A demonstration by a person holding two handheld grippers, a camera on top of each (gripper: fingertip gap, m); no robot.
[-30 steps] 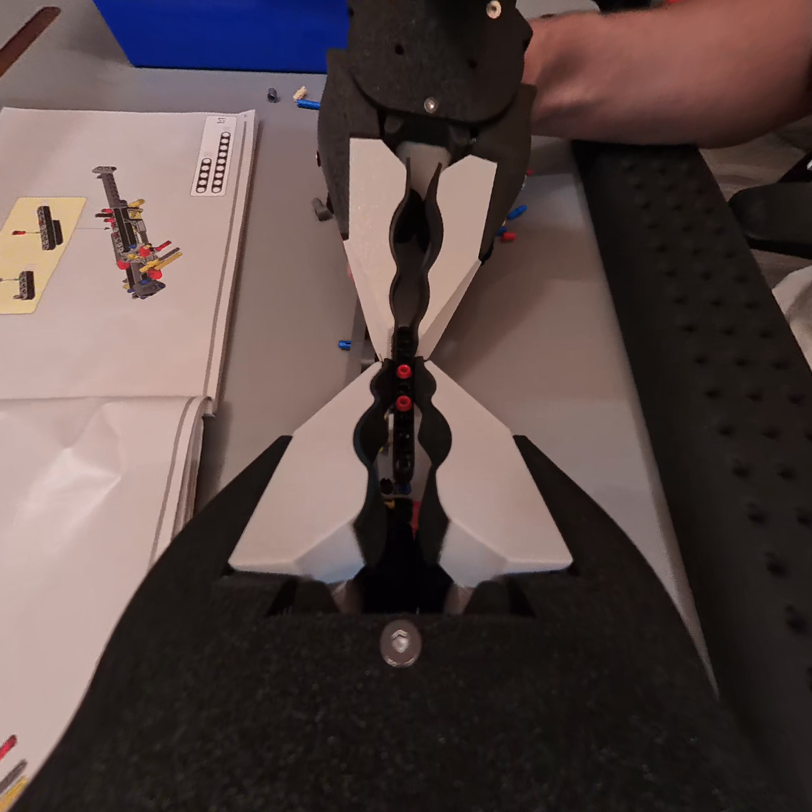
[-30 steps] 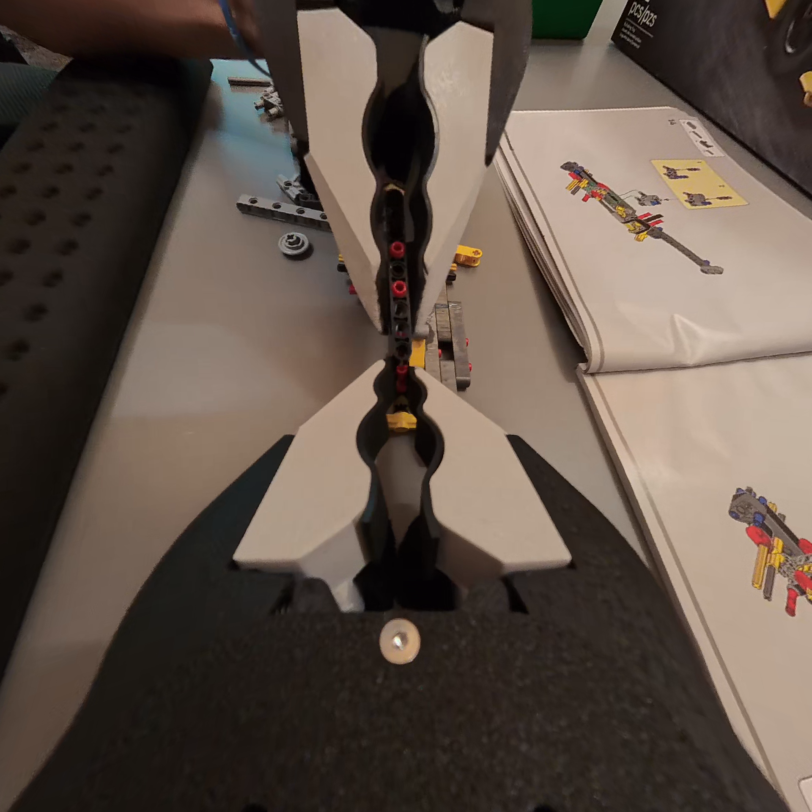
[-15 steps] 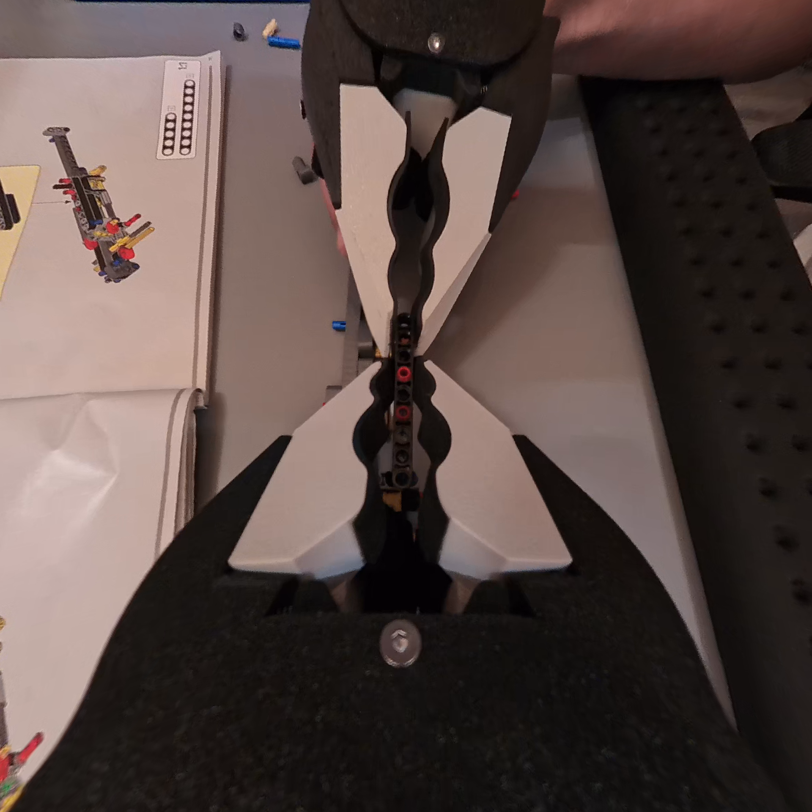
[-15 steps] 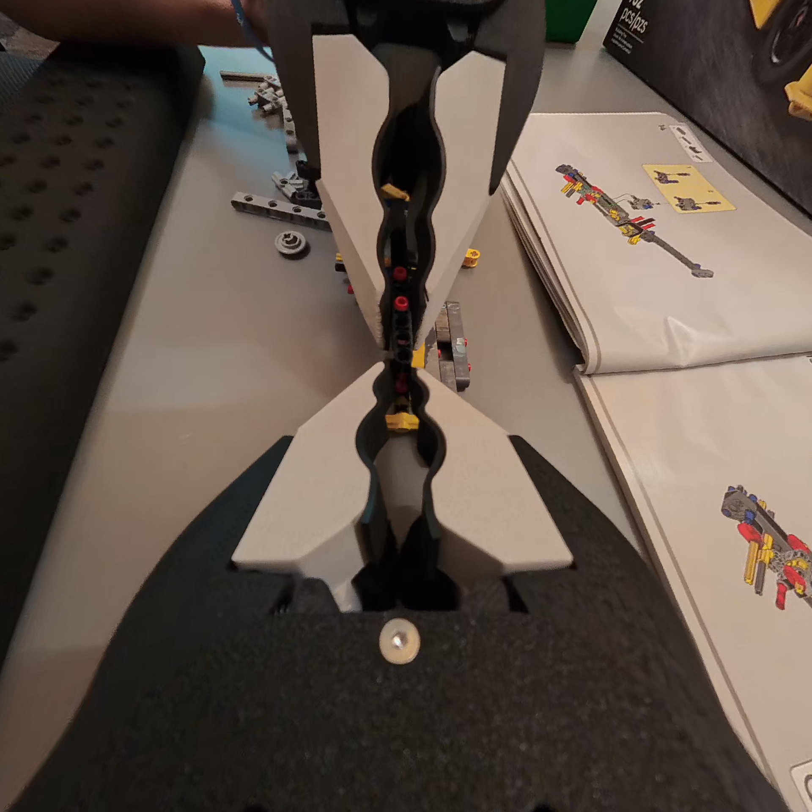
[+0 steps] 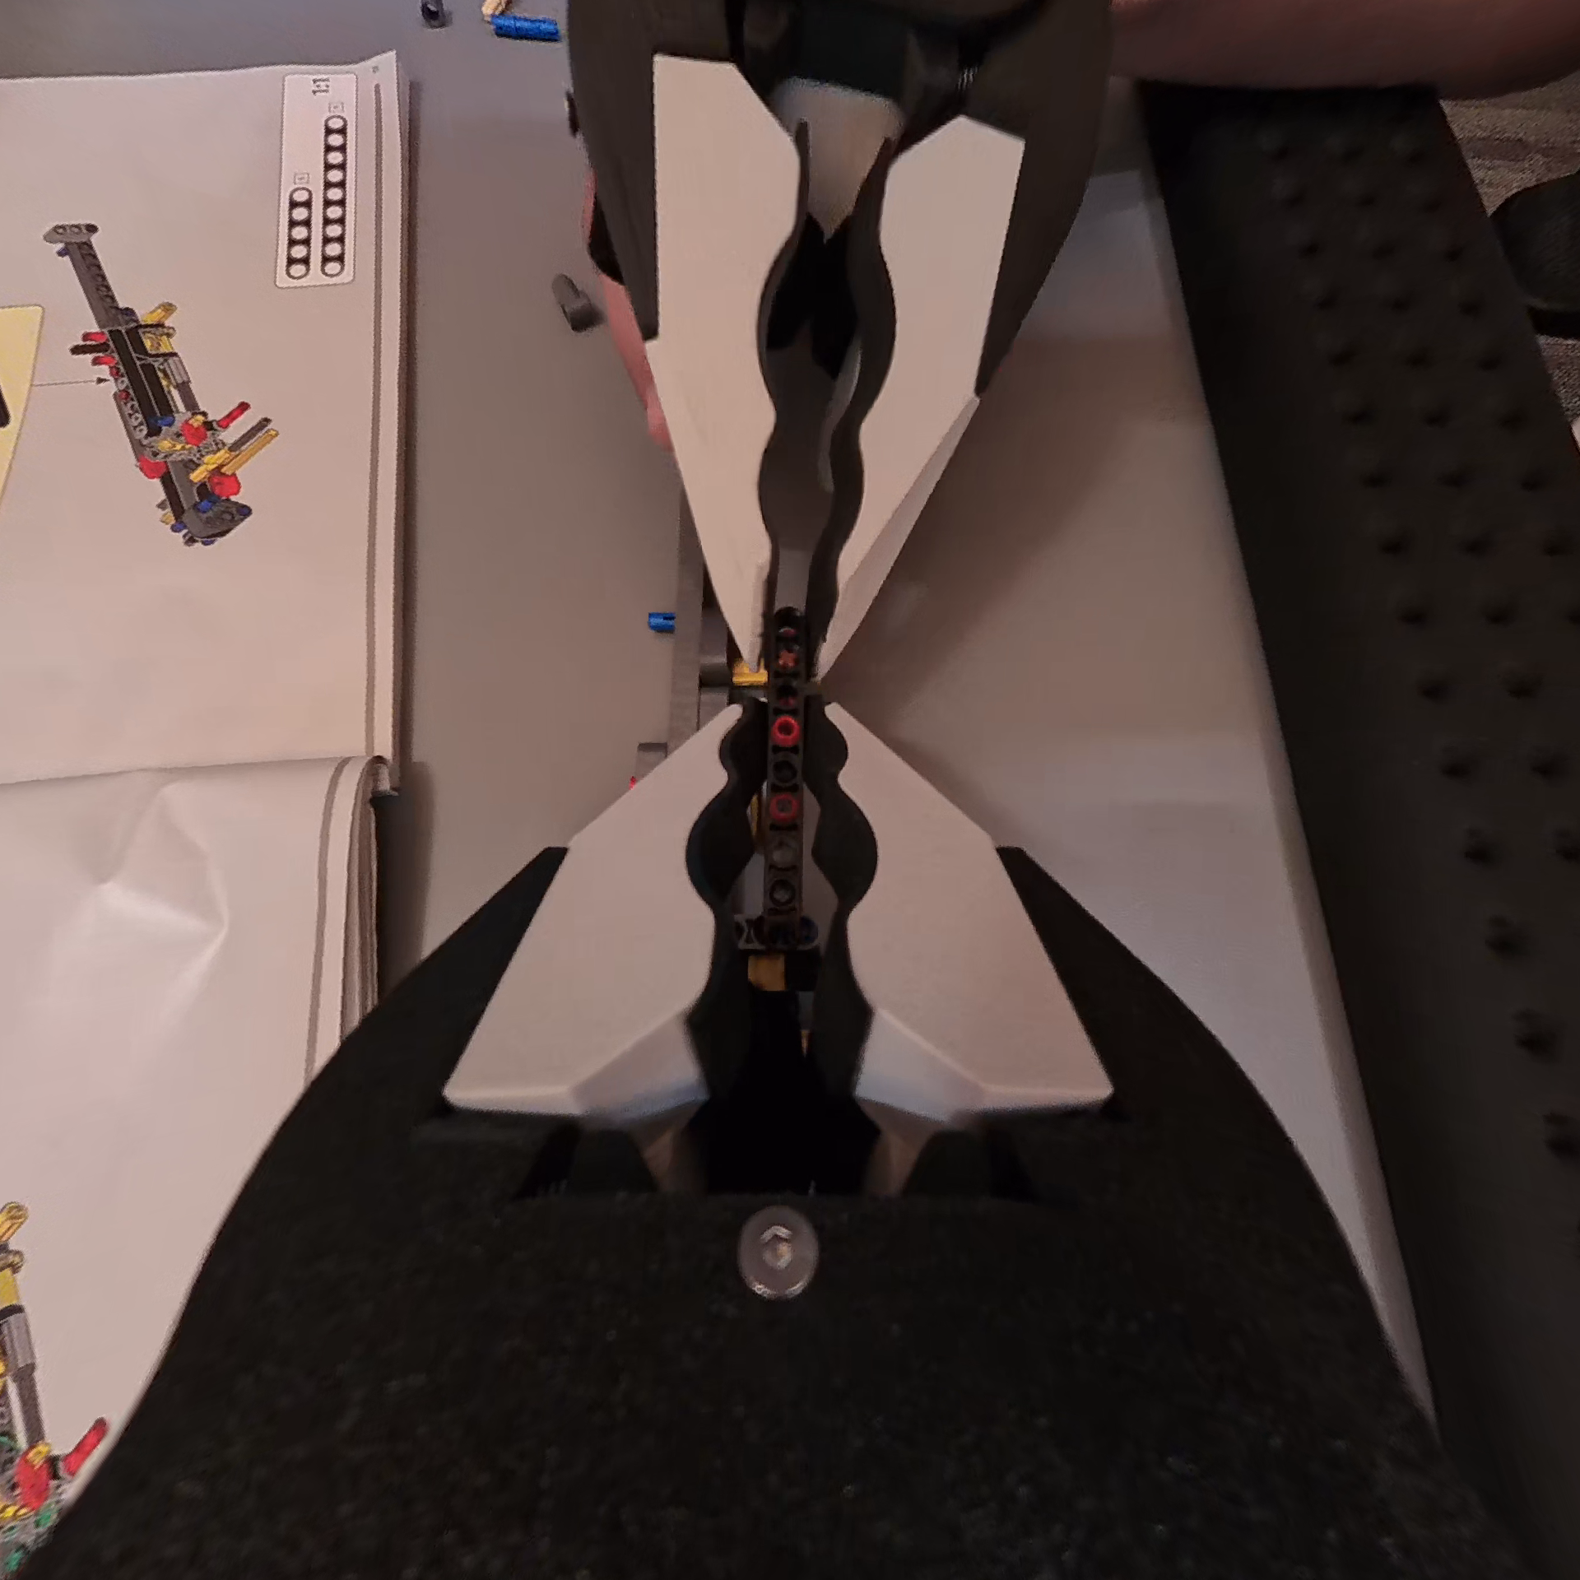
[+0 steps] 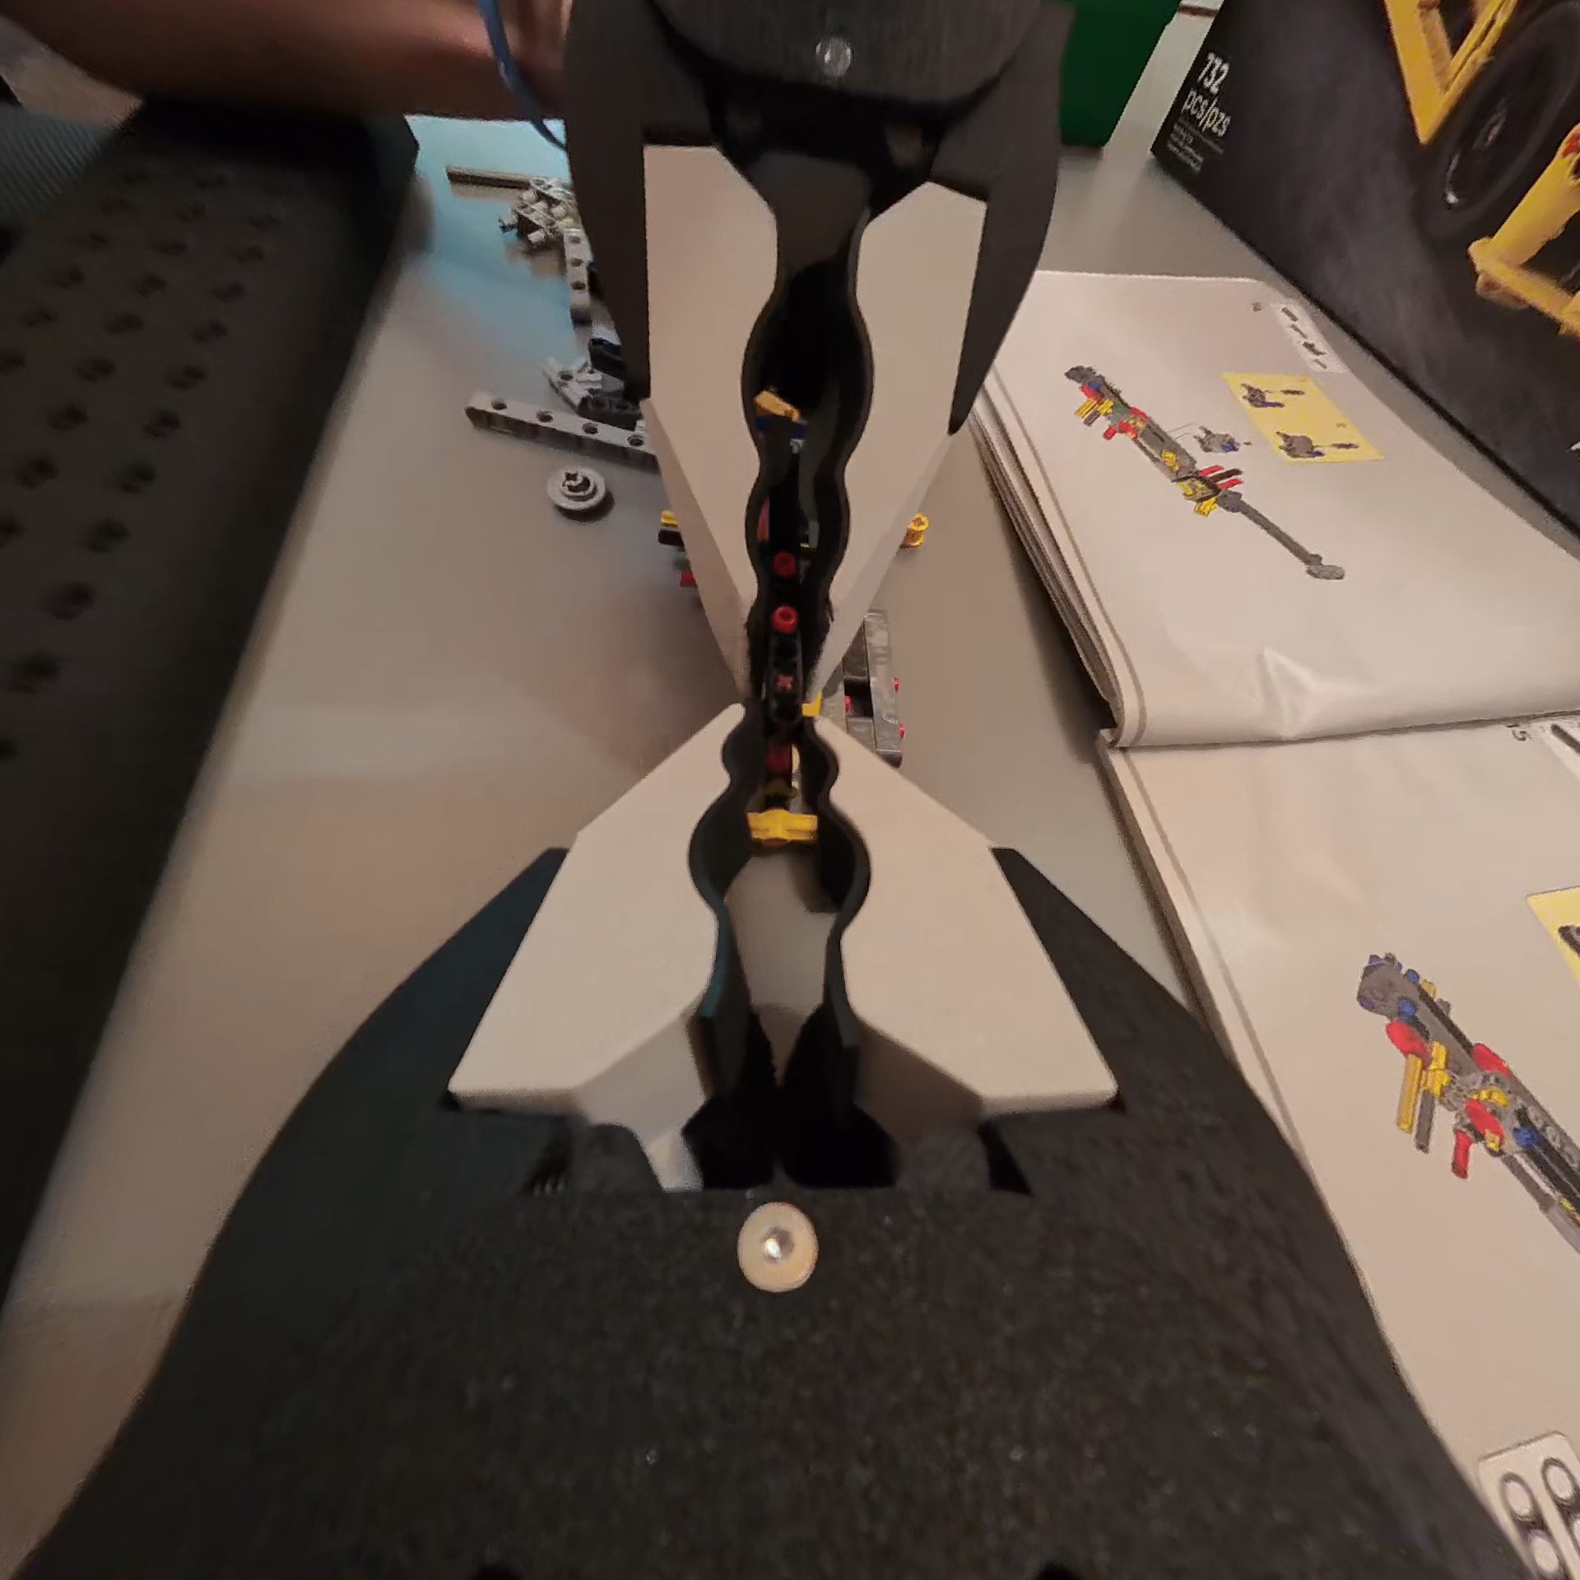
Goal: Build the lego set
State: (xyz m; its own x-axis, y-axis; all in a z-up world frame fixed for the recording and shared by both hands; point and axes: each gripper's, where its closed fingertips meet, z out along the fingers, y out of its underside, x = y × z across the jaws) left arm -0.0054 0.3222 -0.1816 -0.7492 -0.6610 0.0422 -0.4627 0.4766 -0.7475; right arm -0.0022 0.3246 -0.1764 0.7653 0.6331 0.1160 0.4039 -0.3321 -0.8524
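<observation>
At the centre of the left wrist view, the left gripper (image 5: 782,710) is clamping its two pale fingers on a black lego beam (image 5: 782,787) with red pins in its holes. From the top of the same frame the right gripper (image 5: 791,658) is reaching down and pinching the far end of this beam, so both grippers are meeting tip to tip and are hiding most of the table (image 5: 513,513) behind them. On the left side of the frame the open instruction booklet (image 5: 197,427) is lying flat. A small blue pin (image 5: 660,621) is sitting just left of the tips, and more small pieces are lying at the upper edge. A dark perforated mat (image 5: 1411,598) is running down the right side.

In the right wrist view the right gripper (image 6: 778,718) is closing on the same beam (image 6: 782,650), with a yellow piece (image 6: 780,826) showing between its fingers. A grey beam (image 6: 560,425) and a grey round piece (image 6: 580,490) are lying at the upper left. A dark box (image 6: 1368,214) is standing at the upper right.
</observation>
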